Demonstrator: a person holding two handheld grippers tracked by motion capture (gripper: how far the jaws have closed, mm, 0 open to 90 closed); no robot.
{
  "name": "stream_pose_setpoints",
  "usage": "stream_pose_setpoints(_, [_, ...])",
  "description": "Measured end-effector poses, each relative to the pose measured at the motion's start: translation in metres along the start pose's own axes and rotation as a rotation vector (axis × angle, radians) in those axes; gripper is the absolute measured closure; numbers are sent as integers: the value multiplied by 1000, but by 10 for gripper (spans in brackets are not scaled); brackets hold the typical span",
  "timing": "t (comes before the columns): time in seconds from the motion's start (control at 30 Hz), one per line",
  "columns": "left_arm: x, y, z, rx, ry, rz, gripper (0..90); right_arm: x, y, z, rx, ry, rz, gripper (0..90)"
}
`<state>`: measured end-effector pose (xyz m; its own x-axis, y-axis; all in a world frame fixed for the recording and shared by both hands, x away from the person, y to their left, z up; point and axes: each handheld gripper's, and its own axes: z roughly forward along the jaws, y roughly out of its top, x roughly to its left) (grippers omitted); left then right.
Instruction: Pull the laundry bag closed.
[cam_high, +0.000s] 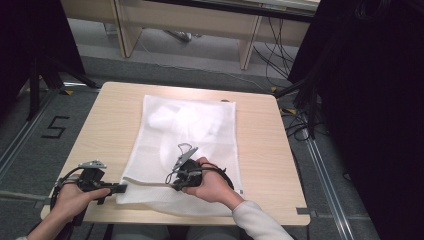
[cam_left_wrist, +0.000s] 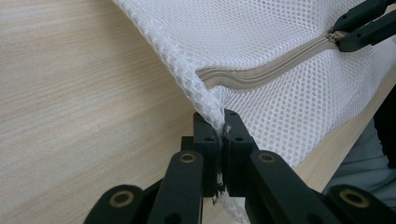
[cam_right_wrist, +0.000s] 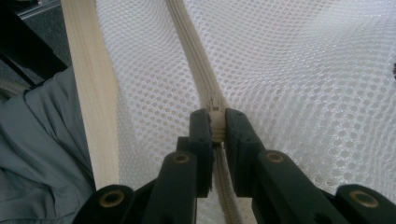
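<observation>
Here a white mesh bag (cam_high: 187, 145) lies flat on a light wooden table (cam_high: 260, 140), reaching from about the middle of the tabletop down to the near edge at 6 o'clock. In the high view the left gripper (cam_high: 120, 188) sits at roughly 8 o'clock from the bag's centre, level with the tabletop and pointing toward 3 o'clock, its tips at the bag's near left corner. The right gripper (cam_high: 175, 186) sits at about 6 o'clock from the bag's centre, held in the person's right hand (cam_high: 210, 182), with a pale sleeve (cam_high: 257, 220) running off toward 5 o'clock. From above, what each claw has caught is too small to tell; the gripper views settle it. The left gripper view shows the left gripper (cam_left_wrist: 223, 126) with its jaws pressed narrow on the very corner of the mesh, a thin fold of netting squeezed between them. It also shows a beige zipper (cam_left_wrist: 261, 70) starting just beyond that corner and running toward 2 o'clock, where the tips of the other gripper meet it at the picture's upper right. The right gripper view shows the right gripper (cam_right_wrist: 217, 122) closed on the zipper's small beige slider (cam_right_wrist: 215, 112), with the zipper (cam_right_wrist: 191, 51) stretching away toward 11 o'clock across the mesh (cam_right_wrist: 299, 70). That view also takes in the table's near edge at 9 o'clock and grey clothing (cam_right_wrist: 42, 158) beyond it at 8 o'clock.
</observation>
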<state>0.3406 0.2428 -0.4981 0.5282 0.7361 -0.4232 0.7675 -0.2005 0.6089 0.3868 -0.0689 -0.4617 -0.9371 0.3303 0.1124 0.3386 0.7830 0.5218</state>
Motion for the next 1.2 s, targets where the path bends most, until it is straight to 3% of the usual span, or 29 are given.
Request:
stream_pose_setpoints(0.63, [0, 0, -1, 5, 26, 9, 858, -1, 7, 1, -18, 13, 89, 824])
stream_pose_setpoints(0.7, [0, 0, -1, 2, 33, 8, 859, -1, 7, -3, -7, 14, 89, 825])
stream_pose_setpoints(0.73, [2, 0, -3, 32, 55, 46, 860, 0, 6, -4, 22, 0, 58, 826])
stream_pose_setpoints(0.77, [3, 1, -3, 42, 66, 57, 860, 0, 6, -4, 22, 0, 58, 826])
stream_pose_setpoints(0.83, [1, 0, -1, 3, 70, 22, 860, -1, 4, -6, 28, 4, 73, 826])
stream_pose_setpoints(1.07, [2, 0, -2, 7, 49, 13, 859, -1, 0, -7, 26, 3, 86, 825])
stream_pose_setpoints(1.2, [1, 0, -2, 9, 46, 18, 860, -3, -1, -7, 19, 11, 64, 825])
